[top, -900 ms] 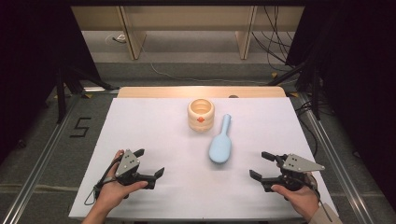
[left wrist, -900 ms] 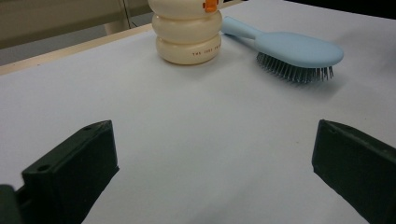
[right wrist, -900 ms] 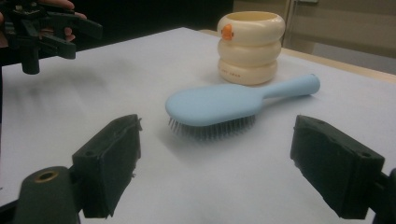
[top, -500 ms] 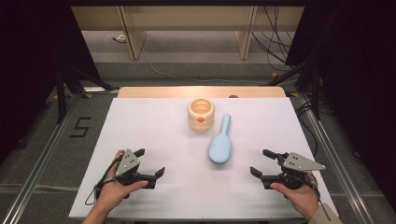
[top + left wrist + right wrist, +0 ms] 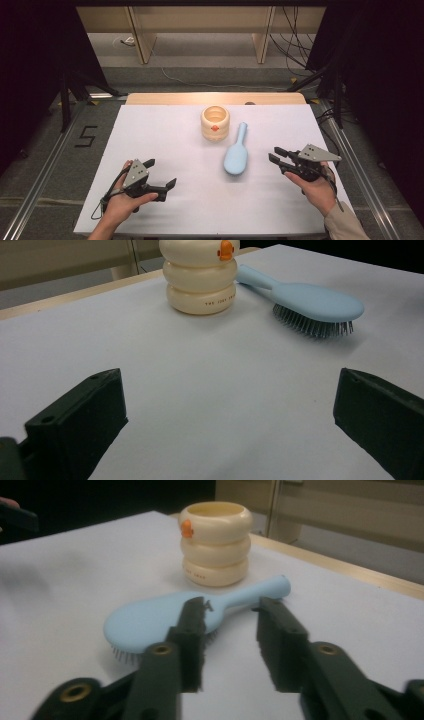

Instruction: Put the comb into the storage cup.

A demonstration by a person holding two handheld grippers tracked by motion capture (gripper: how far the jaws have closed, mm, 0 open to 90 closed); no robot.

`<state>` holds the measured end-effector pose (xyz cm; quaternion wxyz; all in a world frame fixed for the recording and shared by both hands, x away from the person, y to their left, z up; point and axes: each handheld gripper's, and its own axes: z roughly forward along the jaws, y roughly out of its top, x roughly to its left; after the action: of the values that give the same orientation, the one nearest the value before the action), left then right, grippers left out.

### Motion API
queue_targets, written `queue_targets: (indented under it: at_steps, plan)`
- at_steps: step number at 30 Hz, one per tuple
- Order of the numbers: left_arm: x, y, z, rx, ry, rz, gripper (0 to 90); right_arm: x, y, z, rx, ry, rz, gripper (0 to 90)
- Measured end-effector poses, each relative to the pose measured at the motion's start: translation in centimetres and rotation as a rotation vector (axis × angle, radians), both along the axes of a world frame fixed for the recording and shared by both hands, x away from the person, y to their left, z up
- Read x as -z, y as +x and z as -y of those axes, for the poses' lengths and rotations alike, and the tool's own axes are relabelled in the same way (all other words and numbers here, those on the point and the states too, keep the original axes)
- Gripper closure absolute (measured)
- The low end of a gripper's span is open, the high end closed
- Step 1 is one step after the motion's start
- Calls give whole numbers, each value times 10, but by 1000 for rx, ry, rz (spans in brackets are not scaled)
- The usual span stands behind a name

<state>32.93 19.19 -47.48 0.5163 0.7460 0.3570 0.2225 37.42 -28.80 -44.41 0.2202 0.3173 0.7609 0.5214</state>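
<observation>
1. Lying bristles-down on your white counter (image 5: 165,135), the pale blue plastic hairbrush (image 5: 236,157) points its handle beside the cream ribbed round cup (image 5: 215,122).
2. Your right gripper (image 5: 275,154) hovers near the brush, jaws narrowly apart, empty.
3. Your left gripper (image 5: 160,173) rests wide apart, empty.

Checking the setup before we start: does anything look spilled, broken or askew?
Nothing stands out. The cream cup stands upright, and the blue hairbrush lies bristles down beside it, apart from it. Both look intact.
</observation>
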Motion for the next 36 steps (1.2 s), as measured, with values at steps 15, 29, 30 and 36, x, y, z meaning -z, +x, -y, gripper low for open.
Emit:
queue_targets:
  at_steps: [15,29,30,36]
  plan:
    - [1,0,-1,2,-12,-5,5,-8,73,-49,-33,-202,-67,900]
    - [1,0,-1,1,-23,-5,5,-6,134,-87,-30,-300,-116,900]
    - [1,0,-1,1,-23,-6,5,-4,135,-89,-32,-305,-118,900]
    - [0,0,0,6,-23,-3,5,3,143,-97,-33,-335,-140,900]
